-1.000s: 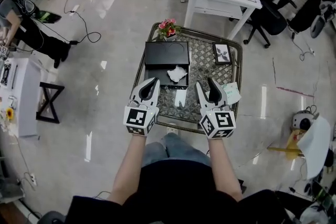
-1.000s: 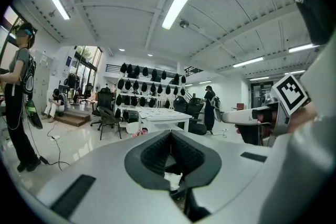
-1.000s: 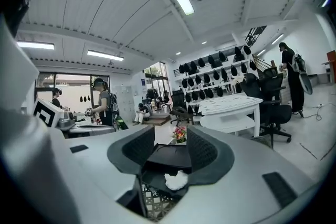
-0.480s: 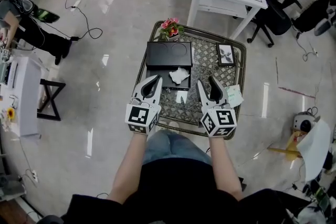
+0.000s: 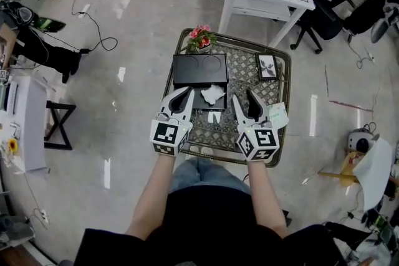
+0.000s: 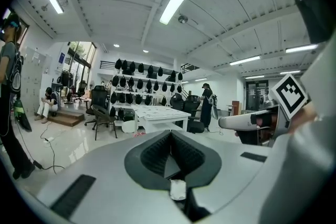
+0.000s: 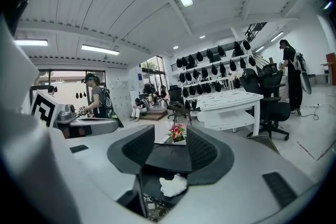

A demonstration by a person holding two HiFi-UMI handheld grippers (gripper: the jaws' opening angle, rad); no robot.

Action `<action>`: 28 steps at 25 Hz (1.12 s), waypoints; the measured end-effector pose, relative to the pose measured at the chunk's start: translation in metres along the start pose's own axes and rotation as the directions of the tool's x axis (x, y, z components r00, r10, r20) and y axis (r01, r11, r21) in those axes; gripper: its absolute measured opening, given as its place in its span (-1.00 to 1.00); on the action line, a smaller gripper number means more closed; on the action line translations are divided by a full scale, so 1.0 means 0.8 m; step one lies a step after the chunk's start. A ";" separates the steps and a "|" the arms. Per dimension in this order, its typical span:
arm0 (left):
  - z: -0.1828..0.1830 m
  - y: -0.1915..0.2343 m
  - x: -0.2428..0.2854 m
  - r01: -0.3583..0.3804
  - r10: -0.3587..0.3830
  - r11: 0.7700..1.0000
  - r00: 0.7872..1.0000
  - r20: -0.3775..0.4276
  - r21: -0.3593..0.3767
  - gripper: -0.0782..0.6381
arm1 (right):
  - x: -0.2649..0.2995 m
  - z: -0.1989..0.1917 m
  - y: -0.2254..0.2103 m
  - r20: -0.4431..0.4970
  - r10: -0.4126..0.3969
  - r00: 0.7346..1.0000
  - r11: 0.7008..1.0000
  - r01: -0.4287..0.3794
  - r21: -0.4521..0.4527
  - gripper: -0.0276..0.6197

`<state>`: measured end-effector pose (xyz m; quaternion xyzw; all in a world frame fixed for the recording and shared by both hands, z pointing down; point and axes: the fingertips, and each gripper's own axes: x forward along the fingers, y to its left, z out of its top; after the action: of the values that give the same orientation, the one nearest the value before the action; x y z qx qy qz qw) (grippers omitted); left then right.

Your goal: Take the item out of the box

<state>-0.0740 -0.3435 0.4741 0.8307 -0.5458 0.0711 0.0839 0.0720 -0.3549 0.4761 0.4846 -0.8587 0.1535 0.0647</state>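
A black box (image 5: pixel 199 68) lies open on the patterned table (image 5: pixel 244 75), its lid folded back. A crumpled white item (image 5: pixel 212 94) sits in the nearer half of the box. In the right gripper view the white item (image 7: pixel 173 185) lies just beyond the jaws, in front of the box (image 7: pixel 169 158). My left gripper (image 5: pixel 186 92) hovers at the box's near left corner, its tips meeting. My right gripper (image 5: pixel 242 97) hovers to the right of the box, open with nothing between its fingers. The left gripper (image 6: pixel 169 134) is shut and empty.
A pot of pink flowers (image 5: pixel 201 38) stands at the table's far edge. To the right of the box stands a small framed picture (image 5: pixel 265 64). A white and green packet (image 5: pixel 277 113) lies near the right gripper. A small white piece (image 5: pixel 214 116) lies in front of the box.
Both grippers have edged slightly forward towards the box. Their jaws stand as before.
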 end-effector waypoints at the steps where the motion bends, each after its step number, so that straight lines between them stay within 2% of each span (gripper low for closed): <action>1: -0.001 0.002 0.004 0.003 -0.003 1.000 1.000 -0.004 -0.002 -0.73 | 0.004 -0.002 0.001 -0.009 0.000 1.000 1.000 0.000 -0.002 -0.37; 9: -0.037 0.020 0.042 0.020 -0.023 0.999 0.997 -0.069 -0.048 -0.73 | 0.055 -0.045 -0.002 -0.144 0.012 0.989 1.000 -0.013 -0.006 -0.37; 14: -0.080 0.032 0.062 0.016 -0.029 0.996 0.990 -0.139 -0.091 -0.73 | 0.089 -0.094 0.001 -0.284 0.020 0.958 0.999 -0.031 -0.034 -0.37; 19: -0.128 0.044 0.087 0.010 -0.035 0.992 0.979 -0.198 -0.126 -0.73 | 0.126 -0.153 -0.003 -0.432 0.020 0.902 0.998 -0.041 -0.040 -0.37; 23: -0.159 0.050 0.100 0.004 -0.040 0.989 0.971 -0.237 -0.151 -0.73 | 0.146 -0.197 -0.006 -0.542 0.019 0.840 0.998 -0.053 -0.047 -0.37; 28: -0.175 0.058 0.104 -0.015 -0.030 0.985 0.967 -0.252 -0.175 -0.73 | 0.161 -0.237 -0.007 -0.652 -0.017 0.758 0.989 -0.082 -0.122 -0.37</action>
<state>-0.0874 -0.4060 0.6310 0.8061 -0.5318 0.1283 0.2259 0.0021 -0.4002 0.6896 0.3800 -0.7997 0.2516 0.3909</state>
